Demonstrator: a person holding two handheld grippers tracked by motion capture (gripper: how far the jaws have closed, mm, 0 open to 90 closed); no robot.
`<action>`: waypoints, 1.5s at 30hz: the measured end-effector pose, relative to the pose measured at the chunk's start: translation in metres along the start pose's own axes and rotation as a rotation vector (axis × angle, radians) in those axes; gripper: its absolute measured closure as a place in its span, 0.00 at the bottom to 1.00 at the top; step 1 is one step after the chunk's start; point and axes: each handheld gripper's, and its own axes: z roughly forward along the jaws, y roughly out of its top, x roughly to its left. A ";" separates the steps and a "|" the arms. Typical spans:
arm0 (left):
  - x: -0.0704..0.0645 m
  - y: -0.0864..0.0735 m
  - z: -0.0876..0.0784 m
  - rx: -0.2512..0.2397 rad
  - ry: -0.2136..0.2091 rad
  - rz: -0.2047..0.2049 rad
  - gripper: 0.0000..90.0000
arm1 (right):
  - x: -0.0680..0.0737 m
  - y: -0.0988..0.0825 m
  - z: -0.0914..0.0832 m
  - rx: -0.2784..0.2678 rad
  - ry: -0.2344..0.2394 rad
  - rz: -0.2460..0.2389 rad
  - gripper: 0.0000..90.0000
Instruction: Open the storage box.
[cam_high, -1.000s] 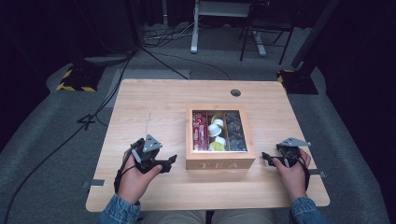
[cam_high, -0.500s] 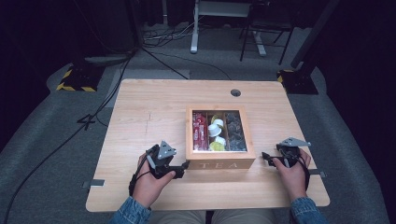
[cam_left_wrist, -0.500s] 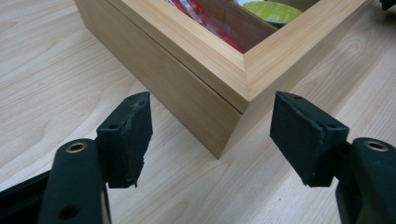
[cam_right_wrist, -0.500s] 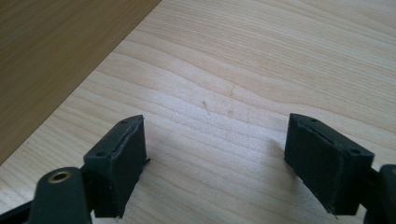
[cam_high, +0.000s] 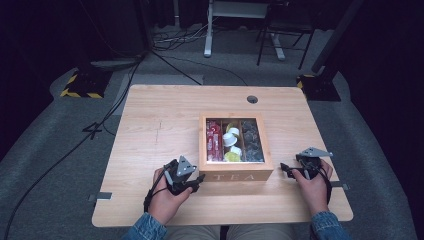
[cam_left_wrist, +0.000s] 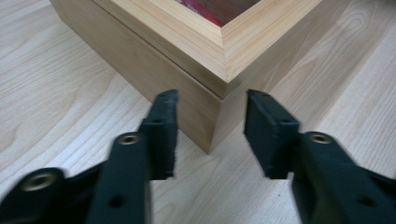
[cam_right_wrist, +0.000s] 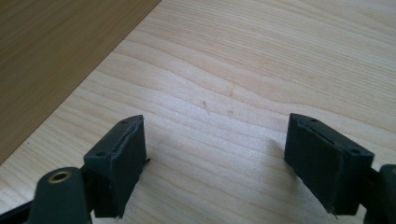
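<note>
Closing in on the near left corner of the wooden tea box (cam_high: 235, 175), which sits mid-table (cam_high: 165, 125), the left gripper (cam_left_wrist: 210, 135) has just been narrowing its jaws, not yet touching wood. Squeezing that sharp corner could let the pads slip and skew the box. The right gripper (cam_right_wrist: 215, 158) waits wide apart nearby.

"TEA" in pale capitals on the front wall of the wooden box (cam_high: 236, 175), lower centre of the high view. No other text is legible.
</note>
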 end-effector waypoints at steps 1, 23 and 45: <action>0.001 0.000 -0.002 -0.008 -0.013 0.001 0.73 | 0.000 0.000 0.000 0.000 0.000 0.000 0.23; -0.001 0.004 -0.009 -0.010 -0.023 0.023 0.88 | 0.020 0.015 -0.035 -0.053 0.111 -0.056 0.29; 0.004 0.009 -0.022 -0.088 -0.019 0.018 0.85 | 0.073 0.035 -0.055 -0.013 0.293 -0.269 0.81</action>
